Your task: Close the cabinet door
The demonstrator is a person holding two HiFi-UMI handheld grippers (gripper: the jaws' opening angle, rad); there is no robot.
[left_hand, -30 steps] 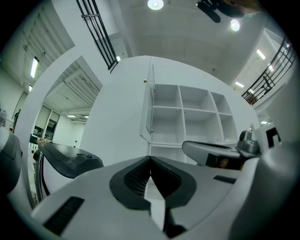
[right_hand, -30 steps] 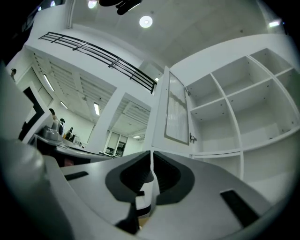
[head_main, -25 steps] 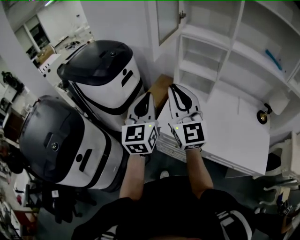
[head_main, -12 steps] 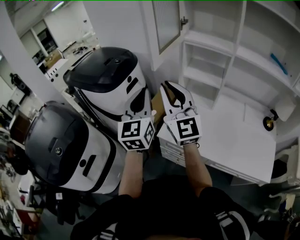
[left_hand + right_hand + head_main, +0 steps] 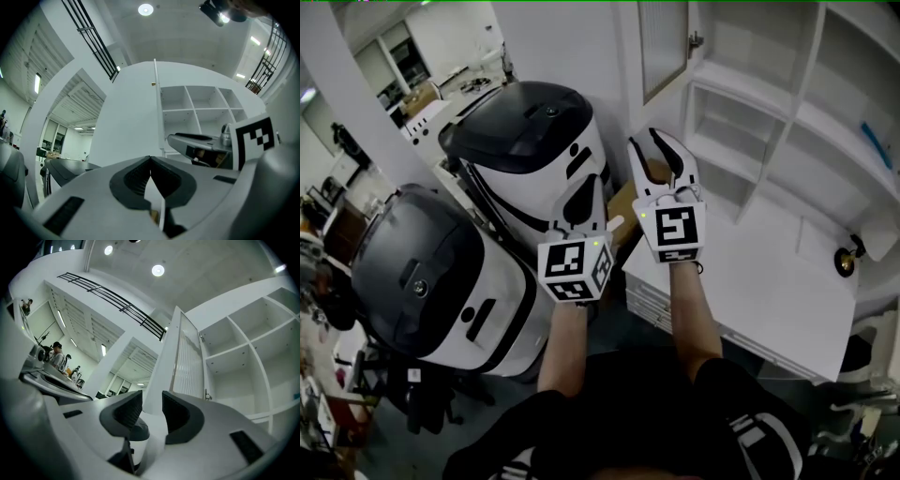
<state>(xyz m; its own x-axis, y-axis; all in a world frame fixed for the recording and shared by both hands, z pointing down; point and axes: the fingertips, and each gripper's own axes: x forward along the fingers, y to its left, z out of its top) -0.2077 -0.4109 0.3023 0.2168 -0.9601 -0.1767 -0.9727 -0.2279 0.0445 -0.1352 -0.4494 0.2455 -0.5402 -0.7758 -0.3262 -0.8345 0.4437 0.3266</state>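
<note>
White covers most of the scene: the cabinet [image 5: 741,112] with its open shelves, the table [image 5: 769,281] under it, and the cabinet door [image 5: 661,42]. The door has a ribbed pane and a small knob [image 5: 696,40] at its free edge. It is swung well out from the shelves at the top of the head view.

The right tongs [image 5: 664,145] are raised toward the door but are clear of it. Their jaws have just been opening and now stand apart with nothing between them. In the right gripper view the door's edge shows beyond the gap.

The left tongs [image 5: 594,187] sit lower and just beside the right pair. Their jaws are closed tip to tip on nothing.

To the left are two big white machines with black lids, one [image 5: 534,141] against the wall and the other [image 5: 422,281] nearer the person. A small black and brass wheel [image 5: 845,262] rests at the table's far right.
</note>
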